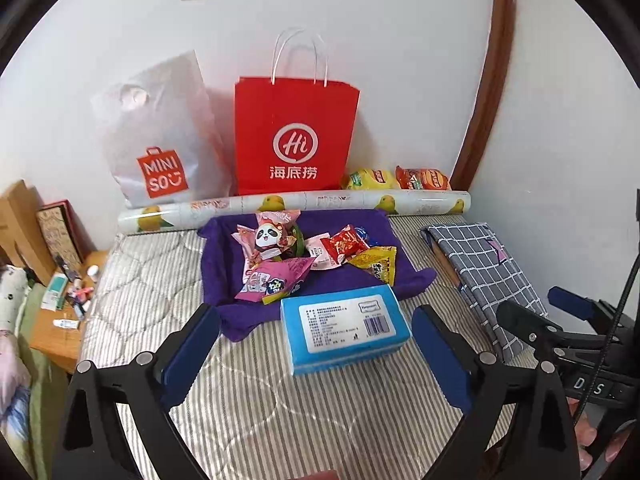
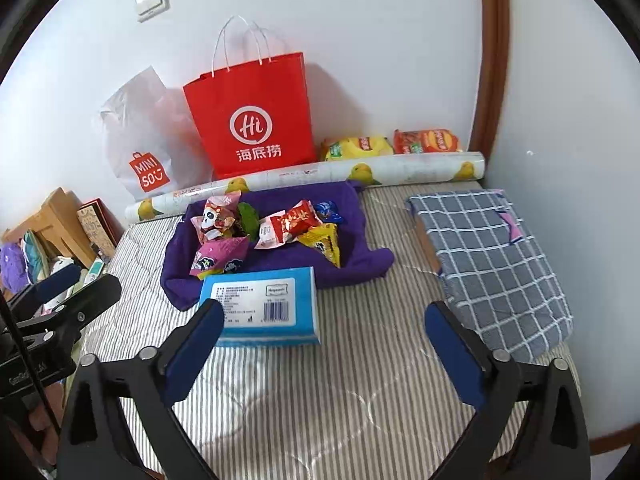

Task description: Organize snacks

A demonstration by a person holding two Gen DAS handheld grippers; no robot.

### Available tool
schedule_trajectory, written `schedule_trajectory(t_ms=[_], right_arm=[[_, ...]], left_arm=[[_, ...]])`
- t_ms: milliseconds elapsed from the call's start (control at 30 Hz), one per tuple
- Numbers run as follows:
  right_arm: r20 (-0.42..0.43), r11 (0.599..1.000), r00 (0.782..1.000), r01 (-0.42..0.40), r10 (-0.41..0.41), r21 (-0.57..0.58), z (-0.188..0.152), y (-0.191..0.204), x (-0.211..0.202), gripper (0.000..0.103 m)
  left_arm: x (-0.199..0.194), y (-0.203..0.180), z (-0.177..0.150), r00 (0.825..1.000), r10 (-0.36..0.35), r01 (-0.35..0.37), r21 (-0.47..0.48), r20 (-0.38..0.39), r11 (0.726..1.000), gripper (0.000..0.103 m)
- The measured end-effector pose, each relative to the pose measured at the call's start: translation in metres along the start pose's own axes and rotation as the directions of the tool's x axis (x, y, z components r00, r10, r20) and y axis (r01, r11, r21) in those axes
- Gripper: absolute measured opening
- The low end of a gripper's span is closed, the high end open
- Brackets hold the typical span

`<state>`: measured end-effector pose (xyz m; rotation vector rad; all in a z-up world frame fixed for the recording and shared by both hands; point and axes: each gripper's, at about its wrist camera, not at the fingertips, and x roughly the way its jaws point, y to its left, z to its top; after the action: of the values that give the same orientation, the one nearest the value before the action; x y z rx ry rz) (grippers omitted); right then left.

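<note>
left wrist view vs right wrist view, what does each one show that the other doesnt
Only the left wrist view shows the right gripper at its right edge and the small bottles on the bedside table.

Only the right wrist view shows the left gripper at its left edge, and the whole checked pillow down to its near end.

Both show the blue tissue box lying in front of the snack packets on the purple cloth, the red paper bag, the white Miniso bag, and open, empty jaws on the camera's own gripper.
</note>
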<state>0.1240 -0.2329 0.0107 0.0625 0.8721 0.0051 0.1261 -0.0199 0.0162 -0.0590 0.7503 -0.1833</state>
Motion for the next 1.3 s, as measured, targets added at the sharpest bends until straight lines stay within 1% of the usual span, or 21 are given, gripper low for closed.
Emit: schedule_trajectory(t_ms=[100,233,400,633,767,967,1300], right_arm=[[0.022,1.000,1.000,-0.004,0.004,-0.005,-0.010,-0.003,-0.015,0.103],[0.049,1.000,0.999,-0.005,0.005,-0.006,-0.023,-0.008,-0.036,0.103],[0.071,0.998,0.996,-0.053,0.052,0.024,-0.044,-0.014,-0.061,0.103],[0.096,1.000,0.995,-0.007,0.005,0.018,-0.072,-0.021,-0.089,0.103],[0.113,1.000,0.994,-0.006,0.004,0.015,-0.084,-0.025,-0.100,0.103],[0.138,1.000,0.990,0.014,-0.014,0.000,-0.089,-0.025,-0.110,0.103],[0.133,1.000,0.991,0.027,-0.026,-0.009,-0.095,-0.022,-0.111,0.103]], left_arm=[[-0.014,-0.006,-0.010,1.000,0.011,-0.011,0.011,0.014,1.000,0.098],[-0.030,-0.012,-0.025,1.000,0.003,-0.003,-0.004,0.027,1.000,0.098],[-0.050,-0.020,-0.044,0.999,0.007,-0.007,-0.006,0.044,1.000,0.098],[-0.081,-0.029,-0.069,0.997,0.023,-0.022,-0.008,0.075,1.000,0.098],[-0.093,-0.035,-0.074,0.995,0.030,-0.031,0.008,0.094,0.999,0.098],[-0.102,-0.041,-0.077,0.993,0.035,-0.038,0.020,0.112,0.999,0.098],[-0.105,-0.043,-0.079,0.993,0.033,-0.036,0.024,0.113,0.999,0.098]])
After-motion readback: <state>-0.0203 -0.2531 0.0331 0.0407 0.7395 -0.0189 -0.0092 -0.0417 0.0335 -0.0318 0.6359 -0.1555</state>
